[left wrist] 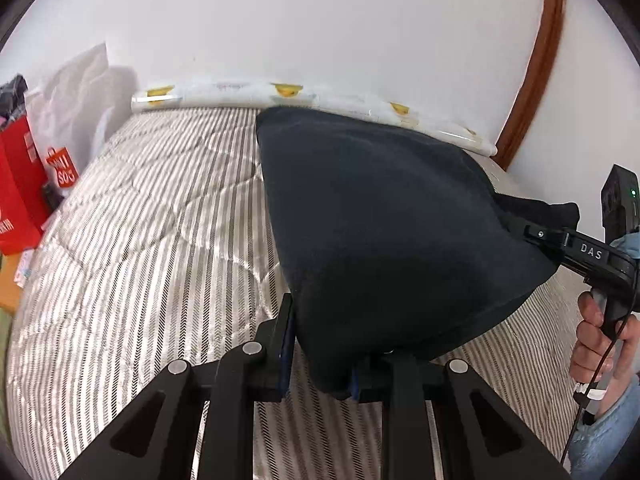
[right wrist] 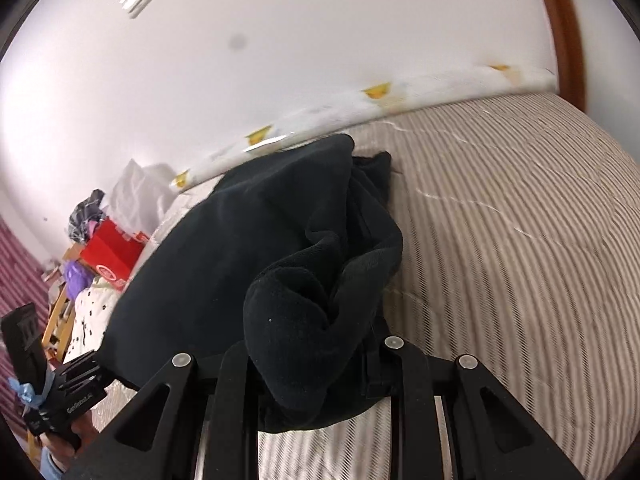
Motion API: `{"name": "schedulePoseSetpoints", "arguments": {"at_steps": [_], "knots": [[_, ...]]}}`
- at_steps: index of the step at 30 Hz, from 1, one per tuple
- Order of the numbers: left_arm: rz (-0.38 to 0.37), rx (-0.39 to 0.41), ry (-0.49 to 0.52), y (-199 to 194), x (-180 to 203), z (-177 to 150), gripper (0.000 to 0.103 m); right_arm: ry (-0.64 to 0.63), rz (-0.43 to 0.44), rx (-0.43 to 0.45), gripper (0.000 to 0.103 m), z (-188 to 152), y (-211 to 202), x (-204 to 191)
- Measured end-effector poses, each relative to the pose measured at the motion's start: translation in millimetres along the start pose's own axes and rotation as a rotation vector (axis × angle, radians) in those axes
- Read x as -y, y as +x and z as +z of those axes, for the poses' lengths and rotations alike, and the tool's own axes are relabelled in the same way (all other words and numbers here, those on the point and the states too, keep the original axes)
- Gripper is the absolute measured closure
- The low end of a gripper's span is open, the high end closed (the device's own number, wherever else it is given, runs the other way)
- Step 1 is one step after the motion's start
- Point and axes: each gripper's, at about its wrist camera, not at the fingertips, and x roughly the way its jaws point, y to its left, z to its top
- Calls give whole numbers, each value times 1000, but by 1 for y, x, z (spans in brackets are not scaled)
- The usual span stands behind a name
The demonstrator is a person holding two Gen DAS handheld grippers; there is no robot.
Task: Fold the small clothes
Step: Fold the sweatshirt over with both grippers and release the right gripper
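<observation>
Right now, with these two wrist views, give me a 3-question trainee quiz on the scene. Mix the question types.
1. True or false: the left hand-held gripper is clamped on an edge of the dark navy fleece garment.
2. Multiple choice: what lies under the garment? A) a bare wooden floor B) a beige-and-white striped quilted bed cover C) a glass table
3. Fill in: the right hand-held gripper is shut on a bunched fold of the ____.

Key: 1 true; 2 B; 3 garment.
</observation>
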Motion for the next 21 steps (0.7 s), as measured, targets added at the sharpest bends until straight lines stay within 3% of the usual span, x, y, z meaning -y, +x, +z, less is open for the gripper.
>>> {"name": "schedulePoseSetpoints", "arguments": {"at_steps": [7, 12, 17, 21], "knots": [[37, -33, 19, 7, 7, -20, 82, -20, -13, -49, 73, -19, -1, 13], [22, -61, 44, -2, 3, -30, 79, -57, -106, -7, 65, -18, -39, 15], [8, -37, 78, -28, 2, -39, 76, -110, -152, 102, 64, -5, -60, -1], [7, 14, 78, -47, 4, -31, 68, -156, -139, 60, 65, -9, -38, -12]]}}
